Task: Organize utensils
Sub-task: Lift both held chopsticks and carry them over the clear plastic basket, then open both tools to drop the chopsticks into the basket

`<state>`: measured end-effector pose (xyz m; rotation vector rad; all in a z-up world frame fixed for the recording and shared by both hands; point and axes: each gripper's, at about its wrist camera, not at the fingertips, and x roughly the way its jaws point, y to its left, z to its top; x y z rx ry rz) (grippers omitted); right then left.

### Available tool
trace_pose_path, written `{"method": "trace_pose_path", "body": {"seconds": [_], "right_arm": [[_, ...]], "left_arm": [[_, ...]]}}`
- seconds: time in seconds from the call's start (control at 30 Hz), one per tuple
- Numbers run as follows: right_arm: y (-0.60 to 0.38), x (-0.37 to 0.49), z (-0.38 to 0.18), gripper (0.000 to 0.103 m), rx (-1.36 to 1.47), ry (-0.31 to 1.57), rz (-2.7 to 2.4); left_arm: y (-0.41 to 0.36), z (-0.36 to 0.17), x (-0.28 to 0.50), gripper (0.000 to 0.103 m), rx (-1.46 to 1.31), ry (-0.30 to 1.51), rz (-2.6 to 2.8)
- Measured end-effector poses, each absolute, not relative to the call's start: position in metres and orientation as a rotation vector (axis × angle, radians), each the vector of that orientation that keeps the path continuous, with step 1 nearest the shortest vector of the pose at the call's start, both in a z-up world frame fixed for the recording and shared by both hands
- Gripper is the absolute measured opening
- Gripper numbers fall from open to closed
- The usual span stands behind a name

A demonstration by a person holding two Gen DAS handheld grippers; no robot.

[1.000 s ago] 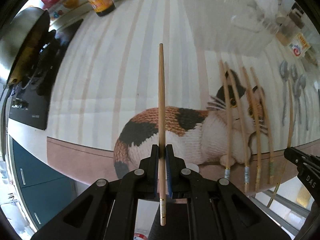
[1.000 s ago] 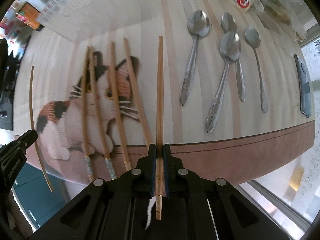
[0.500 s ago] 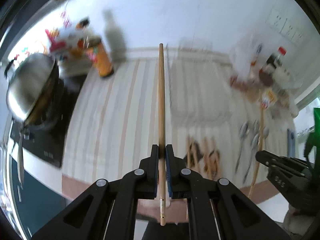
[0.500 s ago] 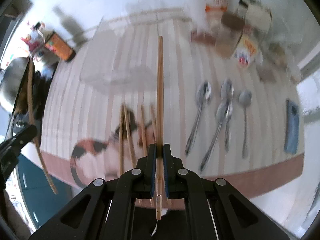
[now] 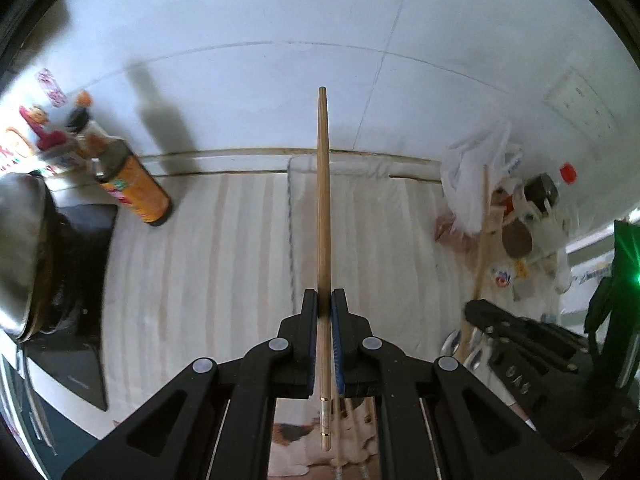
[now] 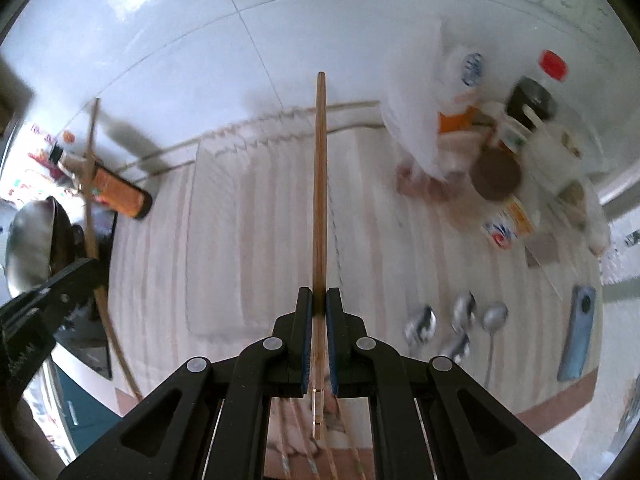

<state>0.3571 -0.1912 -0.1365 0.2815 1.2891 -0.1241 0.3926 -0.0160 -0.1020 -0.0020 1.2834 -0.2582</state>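
My left gripper (image 5: 325, 304) is shut on a wooden chopstick (image 5: 323, 200) that points forward, held above the striped mat. My right gripper (image 6: 319, 302) is shut on another wooden chopstick (image 6: 320, 184), also held up over the mat. Each gripper shows in the other's view: the right one (image 5: 516, 344) with its chopstick (image 5: 482, 240), the left one (image 6: 52, 292) with its chopstick (image 6: 91, 176). A clear ridged tray (image 6: 256, 224) lies on the mat ahead. Several spoons (image 6: 460, 320) lie at the right. More chopsticks (image 6: 296, 440) lie below the grippers on the cat picture.
An orange can (image 5: 136, 192) stands at the back left beside a metal pot (image 5: 20, 248) on a black cooktop (image 5: 76, 320). Bottles, jars and a plastic bag (image 6: 480, 128) crowd the back right. A blue phone (image 6: 576, 336) lies at the right edge.
Both grippers have risen and tilted up from the mat with their chopsticks still clamped. The view has gone from the cat picture to the tray and back wall.
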Motion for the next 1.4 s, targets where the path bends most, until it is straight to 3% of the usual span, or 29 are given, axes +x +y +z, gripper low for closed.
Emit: {"method": "trace_pose_path", "body": {"seconds": [0.27,0.63,0.67,0.73,0.77,0.8,0.83,0.9,0.97,1.03,1.1,1.13,1.2,1.4], "right_arm": [[-0.196,0.425,-0.179,0.007,0.354,1.376,-0.046],[-0.191,0.451,-0.226,0.008,0.341,1.521,0.042],[-0.19,0.451,-0.227,0.012,0.336,1.532,0.046],[-0.19,0.45,-0.23,0.03,0.33,1.544,0.049],[-0.191,0.448,-0.23,0.043,0.323,1.546,0.043],[-0.193,0.446,-0.23,0.048,0.328,1.541,0.04],[-0.194,0.444,-0.227,0.048,0.327,1.535,0.035],[-0.201,0.436,-0.218,0.048,0.313,1.51,0.02],[-0.206,0.426,-0.209,0.048,0.278,1.481,-0.004],[-0.208,0.412,-0.197,0.048,0.243,1.439,-0.031],[-0.21,0.392,-0.187,0.048,0.217,1.394,-0.067],[-0.212,0.386,-0.183,0.049,0.219,1.375,-0.071],[-0.214,0.364,-0.176,0.059,0.218,1.311,-0.085],[-0.209,0.307,-0.182,0.061,0.218,1.27,-0.113]], "left_arm": [[-0.011,-0.153,0.444,0.004,-0.176,1.45,-0.246],[-0.023,-0.184,0.454,0.007,-0.167,1.532,-0.232],[-0.024,-0.183,0.454,0.007,-0.15,1.527,-0.226],[-0.026,-0.177,0.45,0.008,-0.091,1.504,-0.21],[-0.026,-0.174,0.448,0.013,-0.067,1.489,-0.201],[-0.024,-0.17,0.445,0.02,-0.038,1.464,-0.18],[-0.021,-0.164,0.441,0.025,-0.018,1.435,-0.156],[-0.013,-0.155,0.431,0.055,0.028,1.378,-0.097],[-0.003,-0.144,0.419,0.071,0.077,1.294,-0.025],[0.008,-0.136,0.403,0.074,0.113,1.208,0.042],[0.018,-0.133,0.388,0.097,0.105,1.155,0.074],[0.023,-0.133,0.381,0.102,0.096,1.134,0.076],[0.031,-0.134,0.367,0.103,0.087,1.105,0.072],[0.033,-0.16,0.329,0.103,0.159,1.123,0.079]]}}
